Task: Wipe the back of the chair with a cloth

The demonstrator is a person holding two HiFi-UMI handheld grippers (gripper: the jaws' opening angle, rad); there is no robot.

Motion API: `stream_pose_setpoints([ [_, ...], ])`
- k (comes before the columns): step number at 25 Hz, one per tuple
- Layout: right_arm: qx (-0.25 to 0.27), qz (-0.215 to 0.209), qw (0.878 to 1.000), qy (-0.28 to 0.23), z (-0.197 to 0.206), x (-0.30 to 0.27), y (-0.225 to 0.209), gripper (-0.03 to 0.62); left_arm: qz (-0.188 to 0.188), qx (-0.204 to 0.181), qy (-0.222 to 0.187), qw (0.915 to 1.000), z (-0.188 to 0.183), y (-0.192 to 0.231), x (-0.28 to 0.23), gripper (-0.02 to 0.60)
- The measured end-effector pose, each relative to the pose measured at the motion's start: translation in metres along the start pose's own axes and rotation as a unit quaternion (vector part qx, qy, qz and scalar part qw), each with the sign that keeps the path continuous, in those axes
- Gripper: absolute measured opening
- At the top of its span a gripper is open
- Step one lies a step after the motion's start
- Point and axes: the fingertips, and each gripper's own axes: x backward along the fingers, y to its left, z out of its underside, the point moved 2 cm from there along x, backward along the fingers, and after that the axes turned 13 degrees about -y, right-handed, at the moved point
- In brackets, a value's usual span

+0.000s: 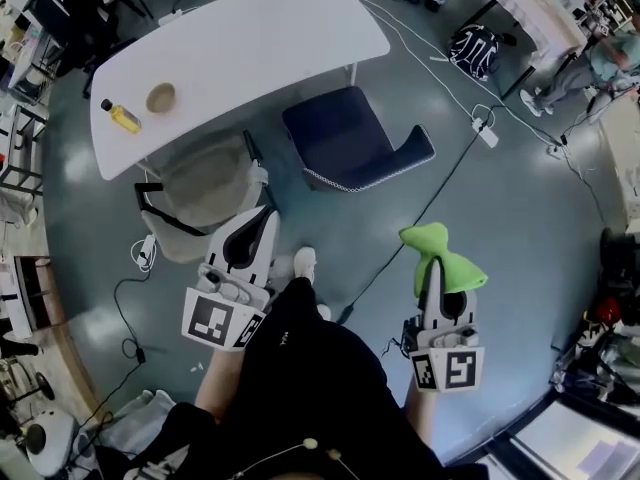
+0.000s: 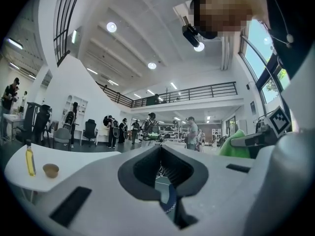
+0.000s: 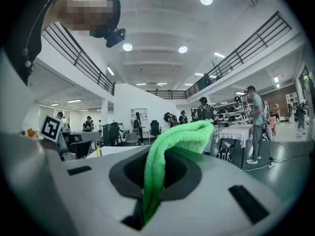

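Head view: one blue chair (image 1: pixel 340 133), one grey chair (image 1: pixel 205 193), one cloth (image 1: pixel 440 253).

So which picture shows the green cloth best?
The right gripper view: the fuzzy green cloth fills the middle, pinched in the jaws of the right gripper. The head view shows it small, from above. The left gripper view catches only a green edge at the right.
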Motion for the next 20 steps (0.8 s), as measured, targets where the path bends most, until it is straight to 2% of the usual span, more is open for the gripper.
stream_pose_setpoints([
  [9,0.058,-0.017,0.997,0.039,0.012,-0.073,0.016,0.018,-0.002,0.012,-0.002,0.9999,0.005,0.066,-0.039,0.005],
  [20,0.070,0.029,0.995,0.070,0.032,-0.093,-0.039,0.019,-0.012,0.018,0.003,0.9998,0.019,0.086,-0.069,0.005],
])
